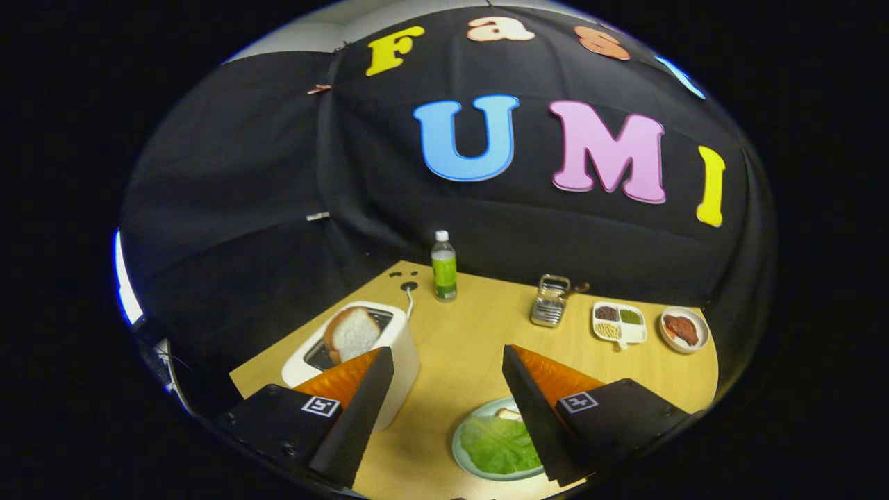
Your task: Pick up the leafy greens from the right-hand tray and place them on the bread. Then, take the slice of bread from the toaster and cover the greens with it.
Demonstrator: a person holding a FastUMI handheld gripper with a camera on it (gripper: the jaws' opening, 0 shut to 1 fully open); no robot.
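My table is evenly, warmly lit from above, shadows soft. Fisheye bends the edges. My open fingers look sharp.

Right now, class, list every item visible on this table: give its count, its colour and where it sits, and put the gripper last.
toaster: 1, white, beyond one finger, by the table's edge
bread slice: 1, pale with brown crust, upright in the toaster slot
plate: 1, pale green, partly under the other finger
leafy greens: 1 leaf, green, lying on the plate over bread
bottle: 1, green label, white cap, far table edge
metal container: 1, silver, mid table
divided tray: 1, white, beside the metal container
bowl: 1, white, brown food inside, beside the tray
table: 1, light wood
gripper: 1, fingers spread wide, holding nothing
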